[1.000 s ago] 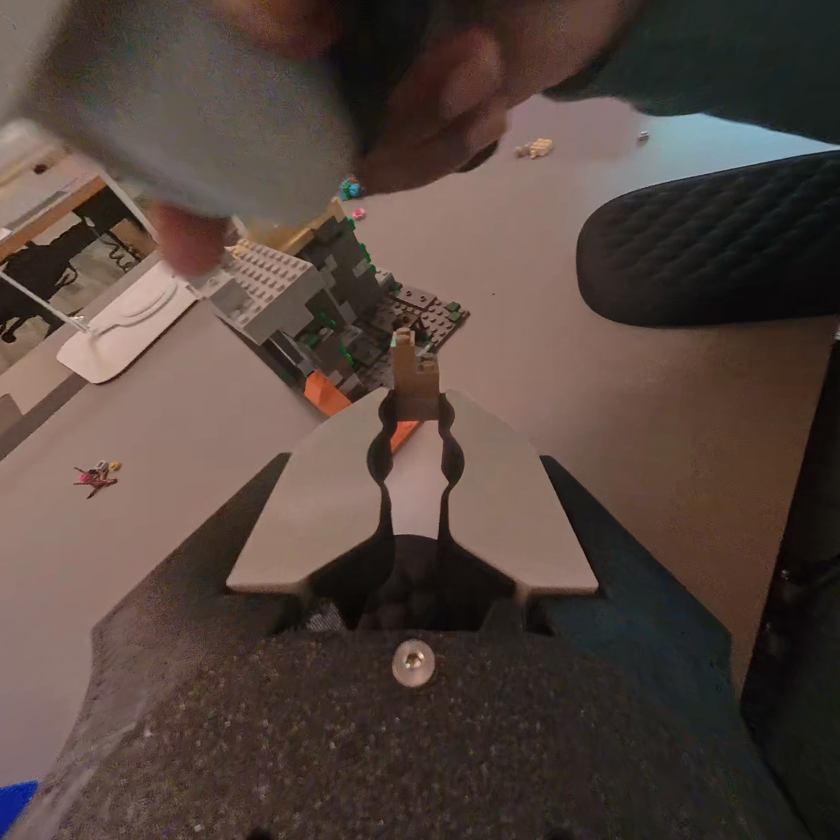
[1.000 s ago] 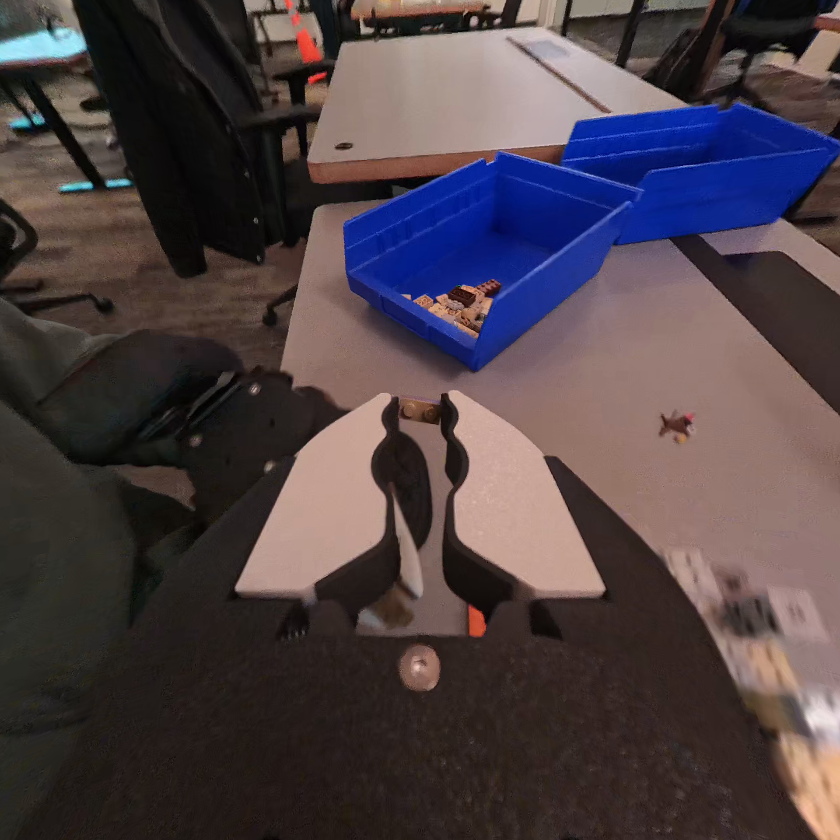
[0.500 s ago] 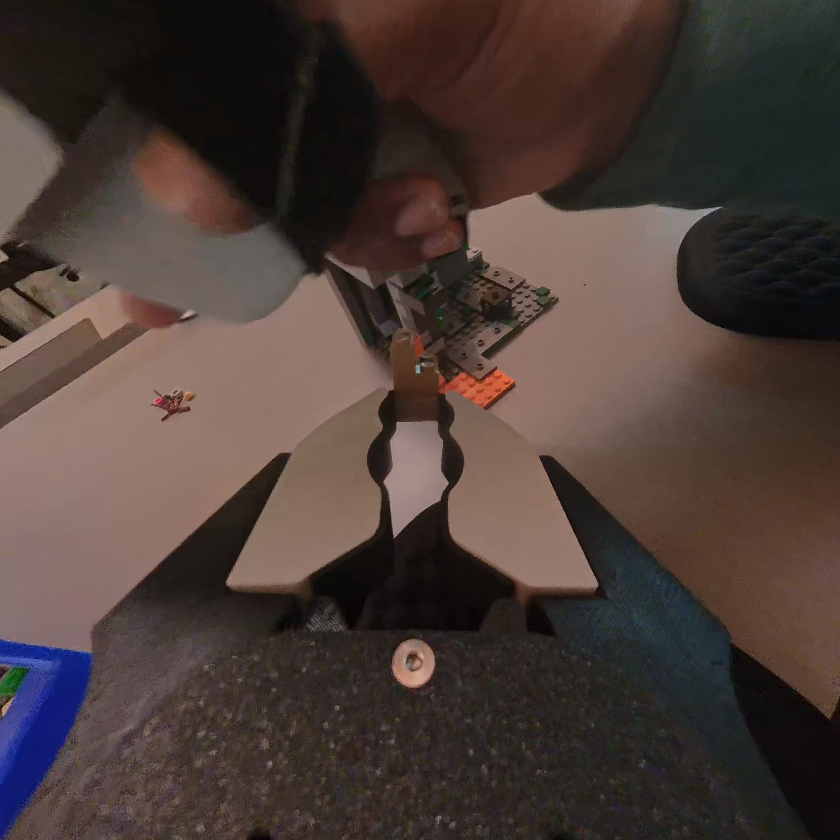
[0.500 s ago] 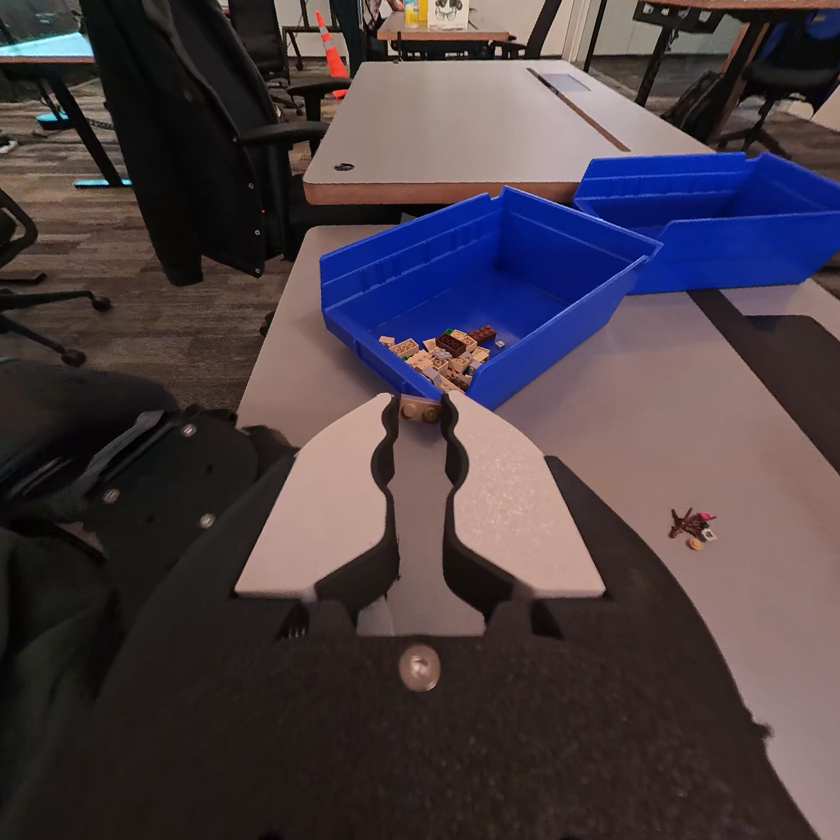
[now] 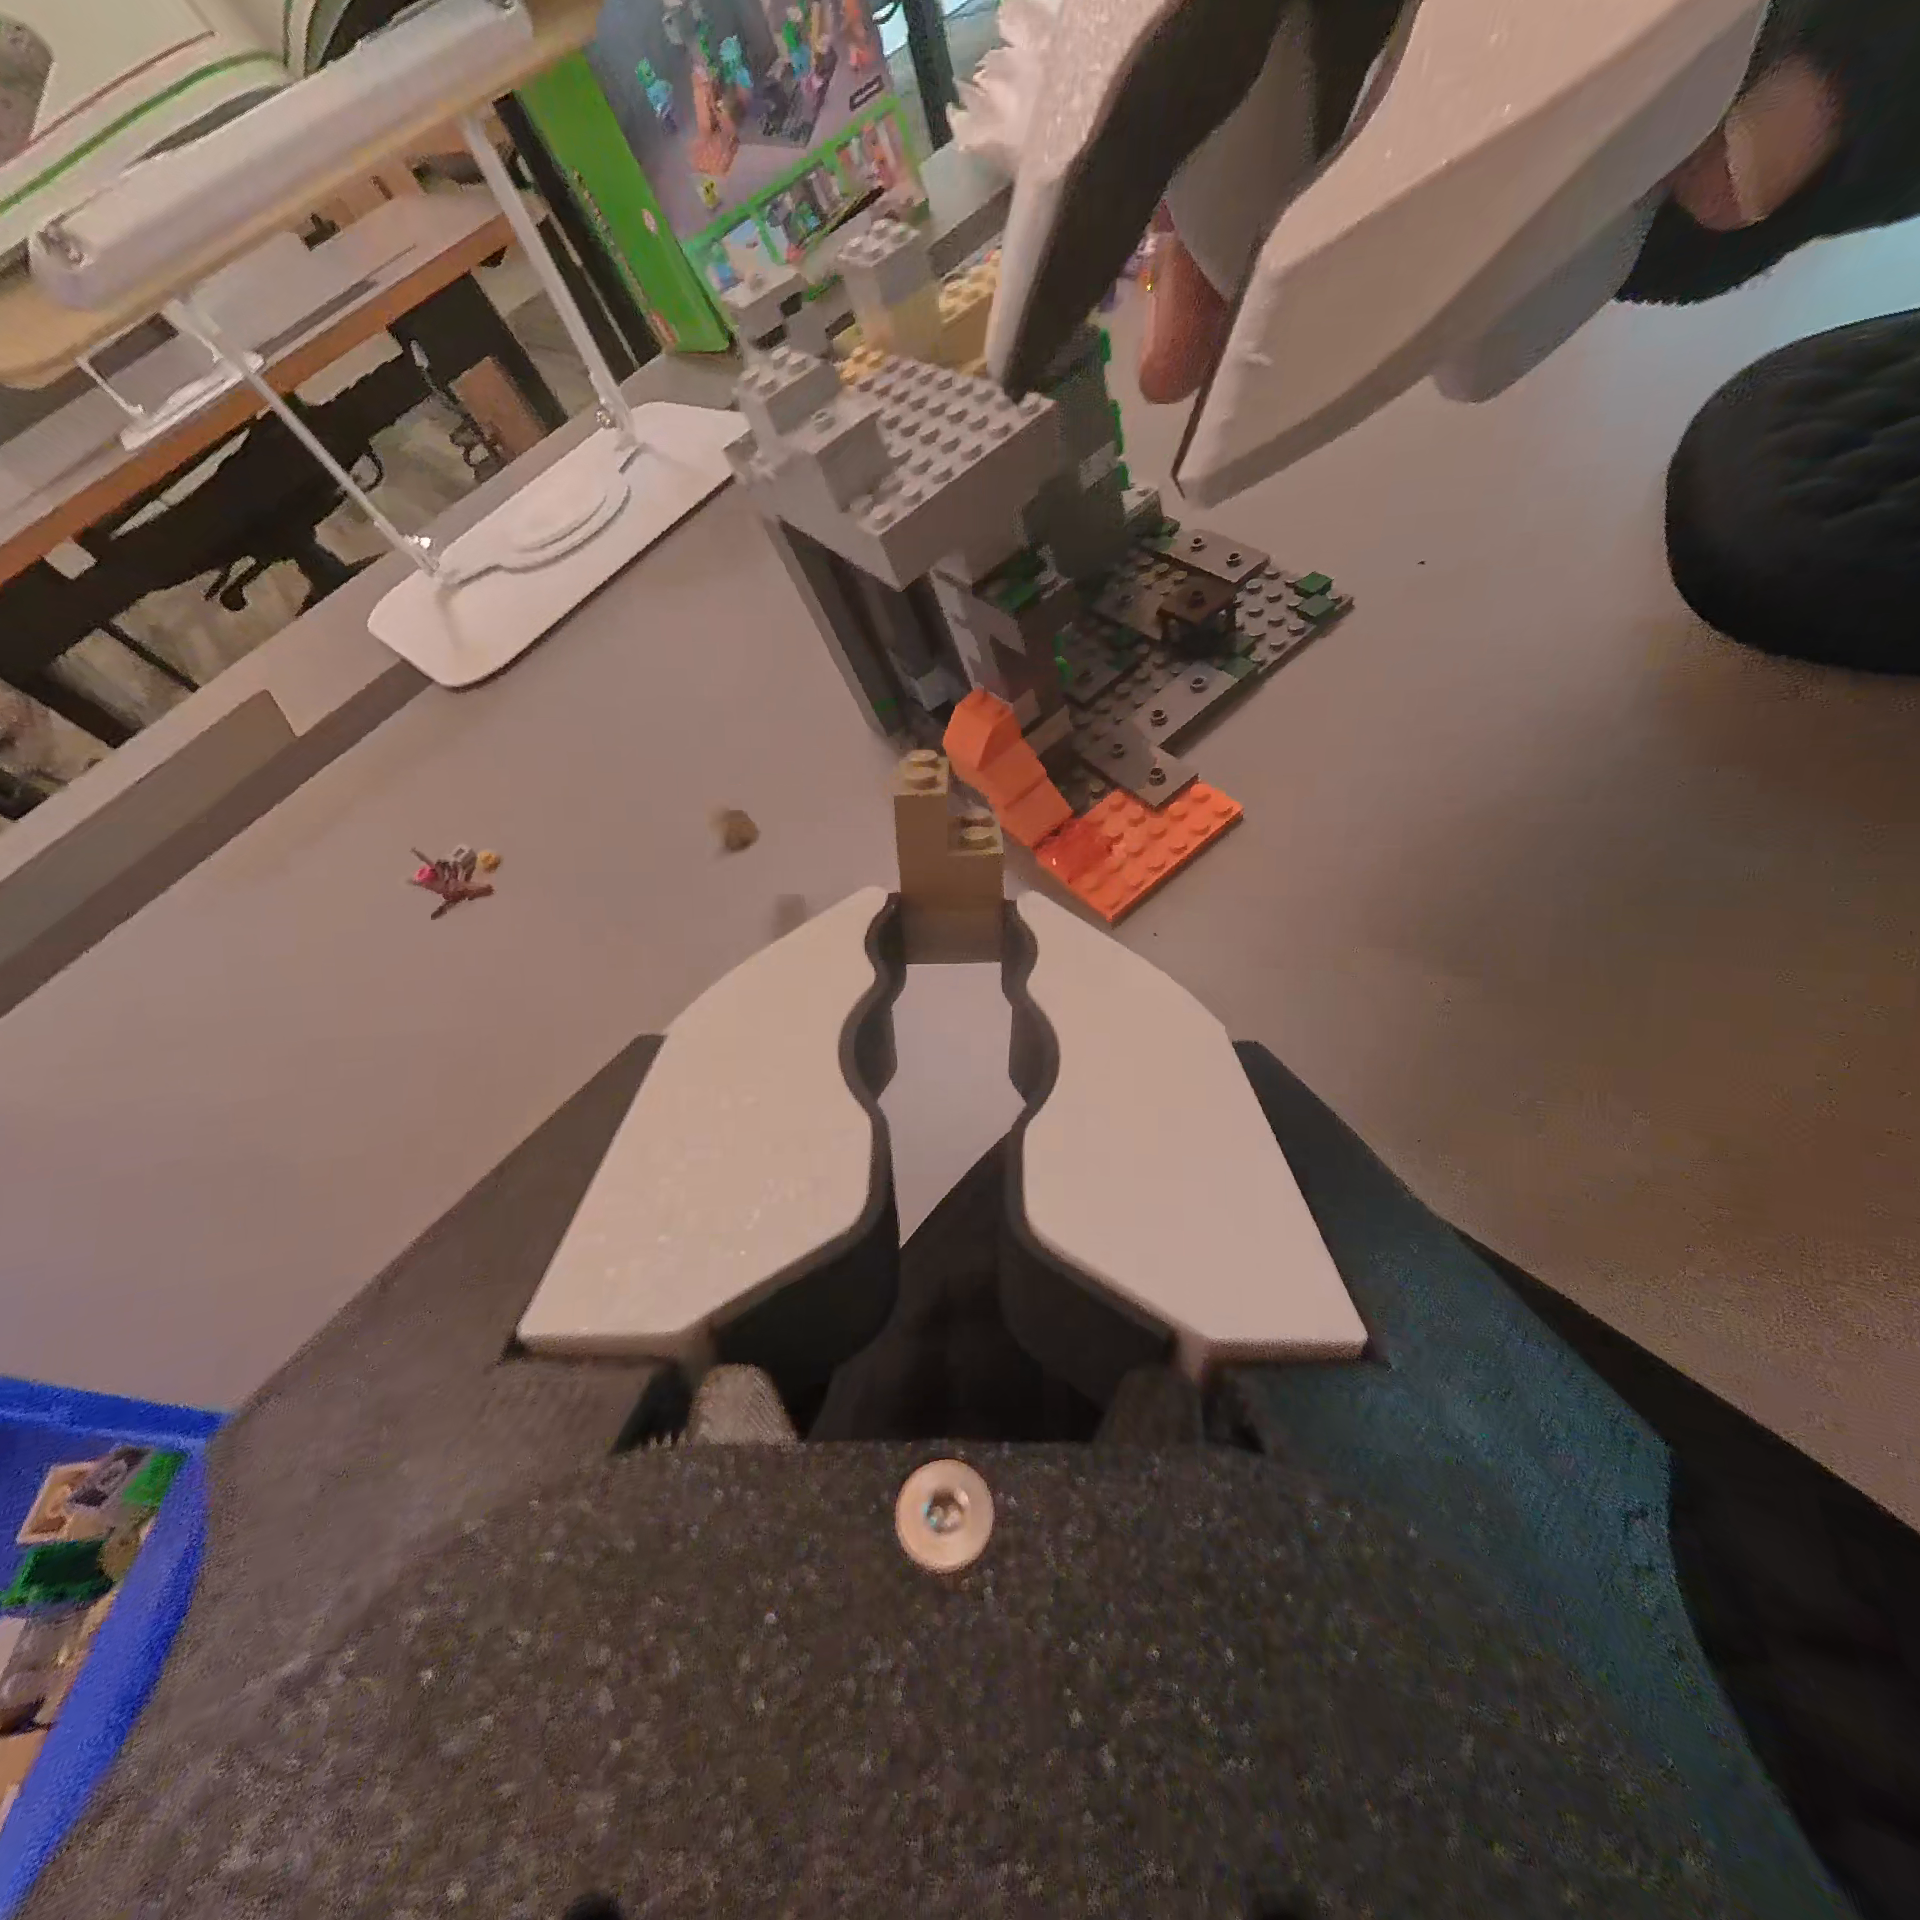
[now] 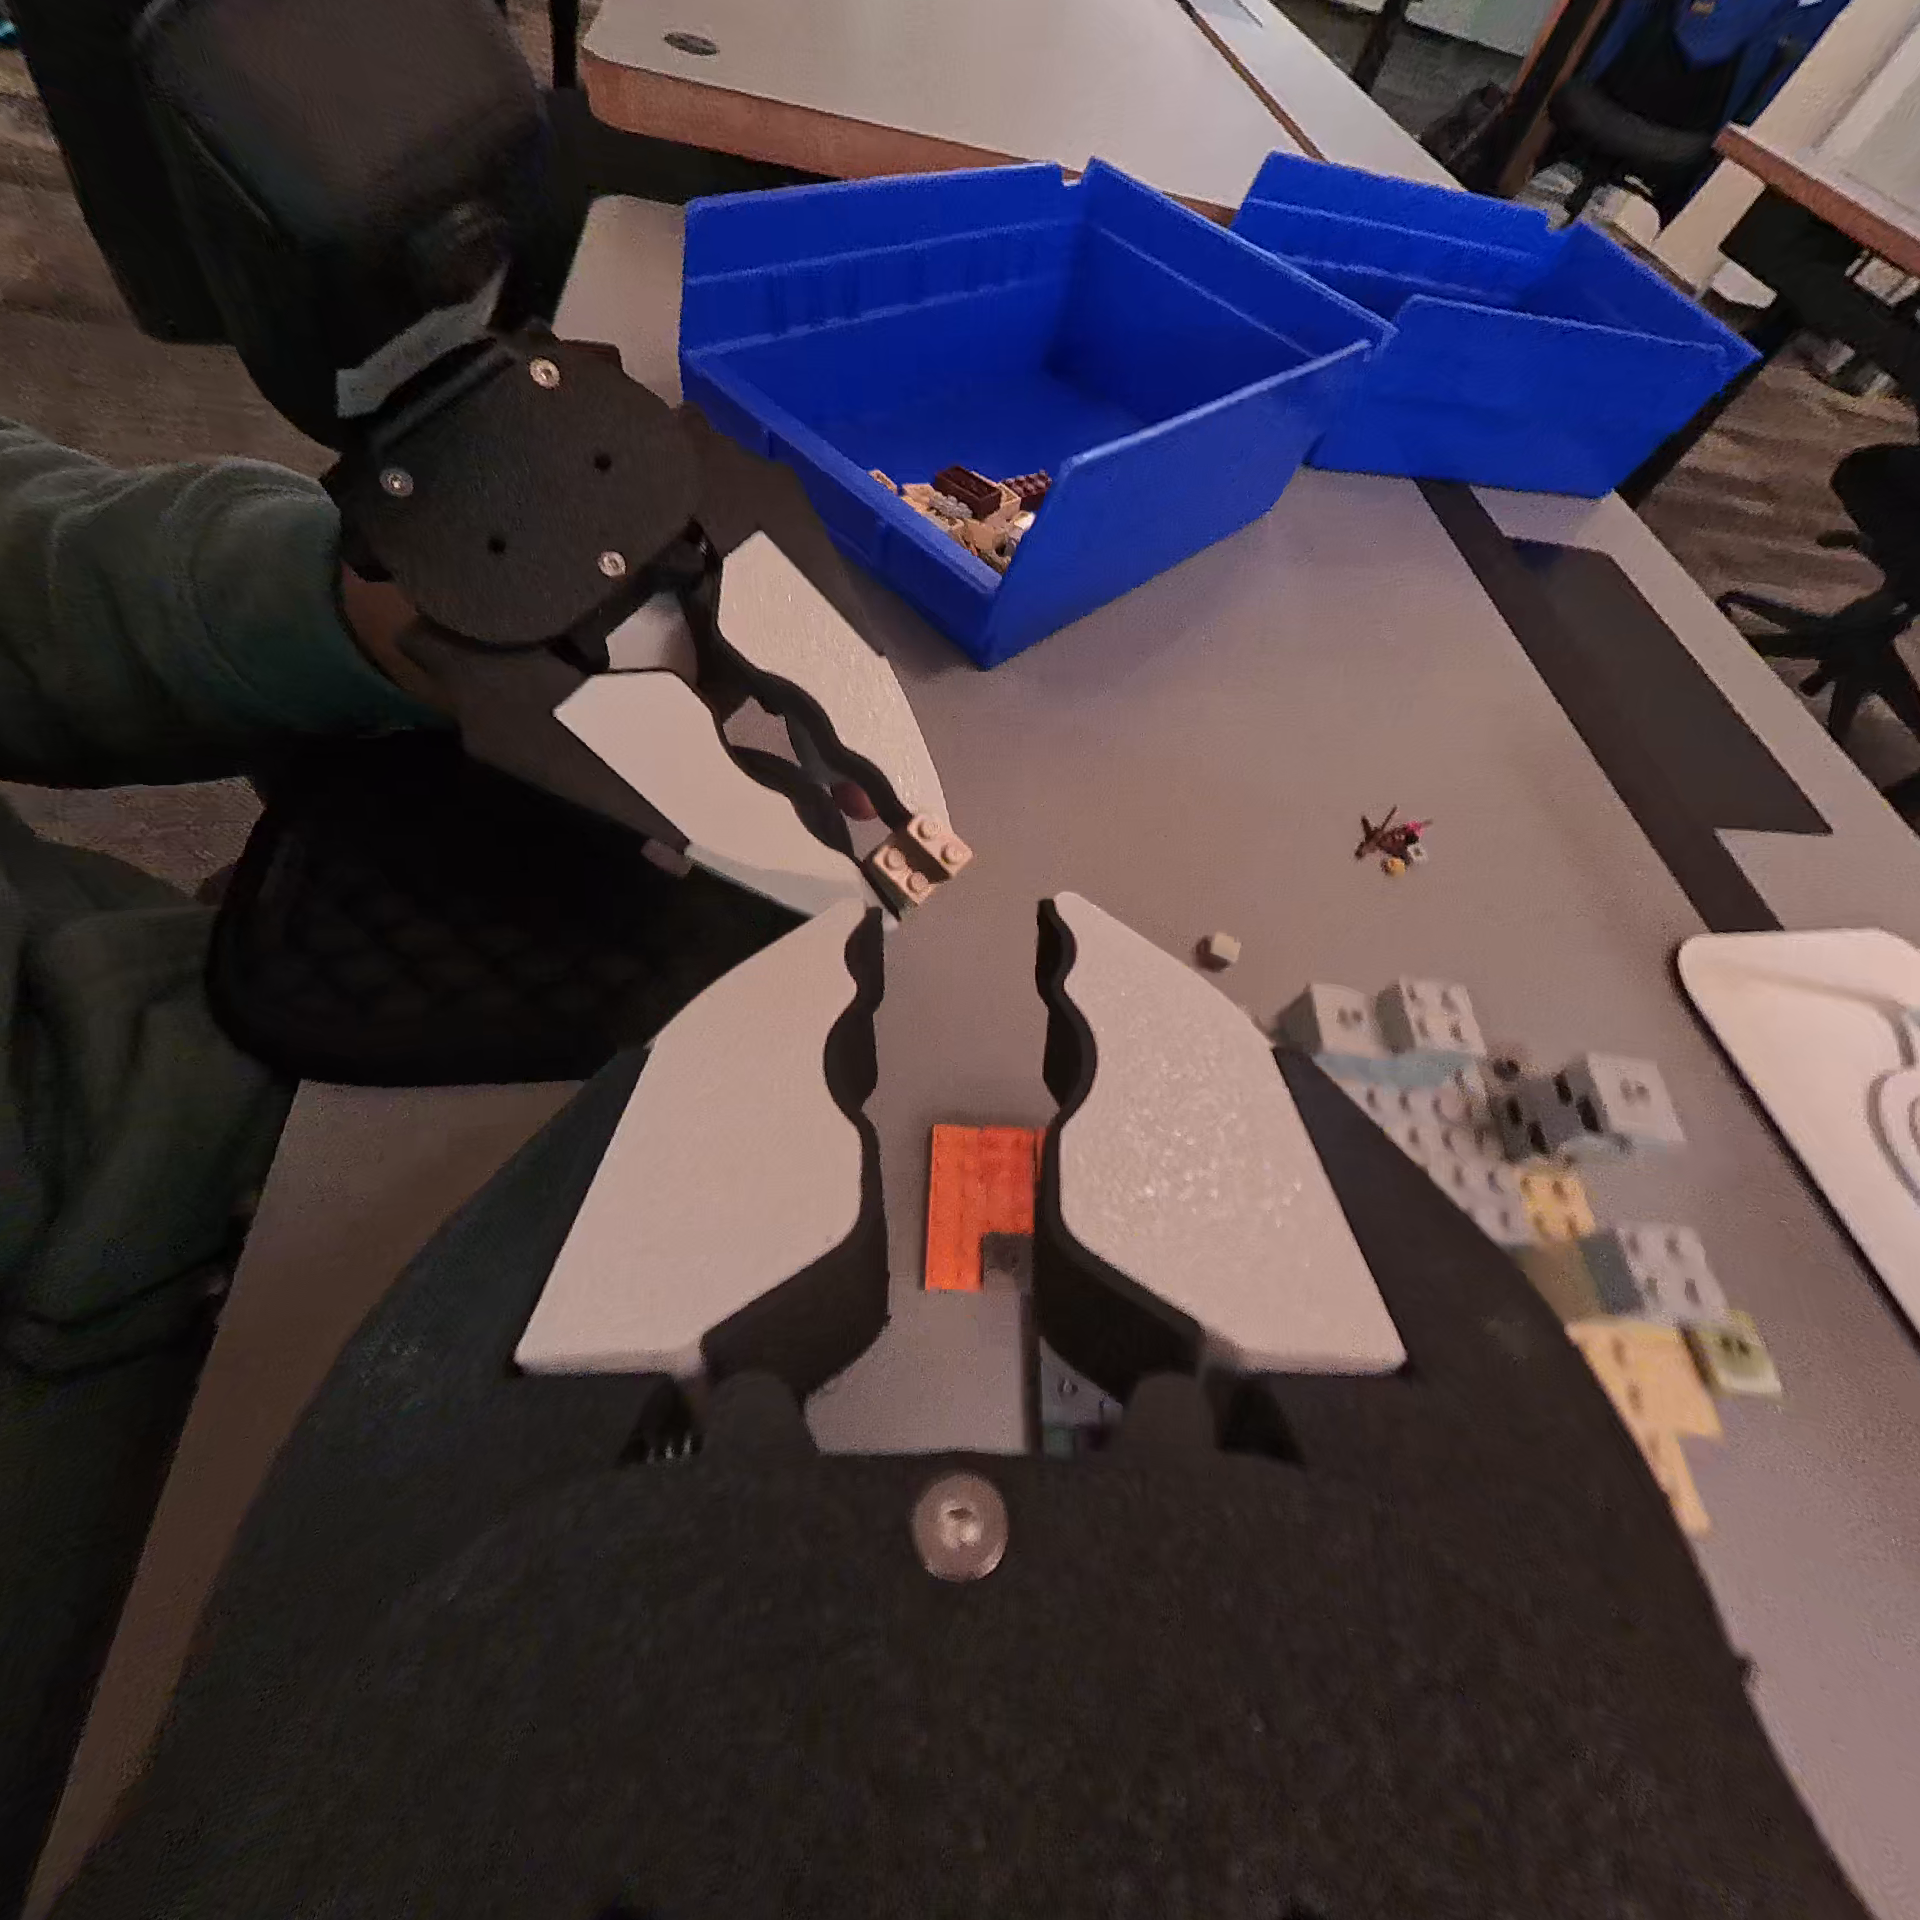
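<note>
right wrist view: i note the grey counter [image 6: 1299, 727] first, then two blue bins [image 6: 1039, 343] at its far side, the nearer holding loose bricks. grey brick build [image 5: 914, 488] stands on a dark baseplate with an orange plate [image 5: 1132, 847] at its near corner. right gripper [image 6: 956, 920], jaws apart and empty, hangs over that build. left gripper [image 5: 951, 914] is clamped on a tan stepped brick [image 5: 948, 857], held above the counter just short of the orange plate. small loose tan stud [image 6: 1218, 949] lies nearby.
</note>
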A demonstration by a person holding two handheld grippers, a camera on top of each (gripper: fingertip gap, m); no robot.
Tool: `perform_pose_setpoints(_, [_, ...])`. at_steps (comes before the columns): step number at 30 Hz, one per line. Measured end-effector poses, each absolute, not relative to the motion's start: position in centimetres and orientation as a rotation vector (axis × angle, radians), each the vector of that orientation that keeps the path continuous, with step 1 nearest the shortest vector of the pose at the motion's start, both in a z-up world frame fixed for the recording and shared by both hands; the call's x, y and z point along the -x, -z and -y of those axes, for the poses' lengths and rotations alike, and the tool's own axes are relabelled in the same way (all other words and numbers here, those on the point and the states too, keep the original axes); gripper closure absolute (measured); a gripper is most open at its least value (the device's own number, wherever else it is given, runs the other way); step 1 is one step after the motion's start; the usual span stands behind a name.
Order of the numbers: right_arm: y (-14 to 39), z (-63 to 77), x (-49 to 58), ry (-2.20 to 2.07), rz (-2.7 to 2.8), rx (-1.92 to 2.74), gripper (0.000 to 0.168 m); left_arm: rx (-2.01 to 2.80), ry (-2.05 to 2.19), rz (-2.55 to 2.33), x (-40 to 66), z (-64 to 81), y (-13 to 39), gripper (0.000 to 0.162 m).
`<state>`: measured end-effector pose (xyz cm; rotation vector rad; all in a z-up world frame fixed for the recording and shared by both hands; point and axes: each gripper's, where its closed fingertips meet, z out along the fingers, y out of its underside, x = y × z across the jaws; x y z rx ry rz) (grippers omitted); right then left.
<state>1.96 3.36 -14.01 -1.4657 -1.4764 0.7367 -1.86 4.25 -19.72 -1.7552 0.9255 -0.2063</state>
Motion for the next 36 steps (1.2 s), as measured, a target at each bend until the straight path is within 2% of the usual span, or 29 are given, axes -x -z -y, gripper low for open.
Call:
perform_pose_setpoints(5, [15.5,-2.2,-3.3,-0.741,1.413,1.523,0.141,1.662,0.255,-1.020,-0.6,-2.8,18.8,0.145])
perform_pose_setpoints(11, [16.3,-1.1,-2.5,-0.916,1.201,1.736,0.135,1.489,-0.106,-1.185,-2.6,-2.6,18.3,0.145])
perform_pose_setpoints(12, [16.5,-1.3,-2.6,-0.903,1.180,1.763,0.136,1.461,-0.146,-1.200,-2.9,-2.5,18.1,0.145])
perform_pose_setpoints(14, [16.6,-1.4,-2.9,-0.913,1.164,1.791,0.149,1.424,-0.225,-1.222,-3.2,-2.5,17.9,0.145])
perform_pose_setpoints(16, [16.4,-1.1,-3.2,-0.952,1.173,1.792,0.151,1.414,-0.214,-1.240,-3.5,-2.4,17.9,0.145])
perform_pose_setpoints(19, [15.8,-0.3,-3.6,-1.127,1.182,1.747,0.151,1.458,0.019,-1.239,-4.2,-1.4,17.5,0.145])
perform_pose_setpoints(22, [14.8,1.1,-4.2,-1.363,1.213,1.638,0.150,1.554,0.543,-1.170,-4.8,0.5,16.7,0.144])
perform_pose_setpoints(24, [13.8,1.2,-5.0,-1.448,1.202,1.536,0.168,1.599,0.754,-1.100,-4.3,0.8,16.4,0.145])
perform_pose_setpoints(25, [13.3,1.2,-5.5,-1.471,1.191,1.508,0.168,1.611,0.823,-1.070,-3.9,0.8,16.3,0.145])
perform_pose_setpoints(30, [15.5,0.4,-4.9,-1.082,1.324,1.540,0.168,1.652,0.724,-1.103,-2.9,0.4,17.5,0.145])
perform_pose_setpoints(31, [15.6,0.4,-4.6,-1.010,1.362,1.504,0.165,1.660,0.712,-1.146,-3.3,0.7,18.0,0.145])
perform_pose_setpoints(32, [15.7,0.5,-4.3,-0.945,1.398,1.474,0.150,1.665,0.703,-1.188,-3.7,1.1,18.4,0.145])
perform_pose_setpoints(33, [15.9,0.6,-4.0,-0.895,1.449,1.453,0.148,1.664,0.693,-1.227,-4.0,1.4,18.7,0.145])
perform_pose_setpoints(36, [16.7,1.6,-3.8,-0.838,1.623,1.413,0.152,1.669,0.652,-1.310,-4.4,1.9,19.3,0.144])
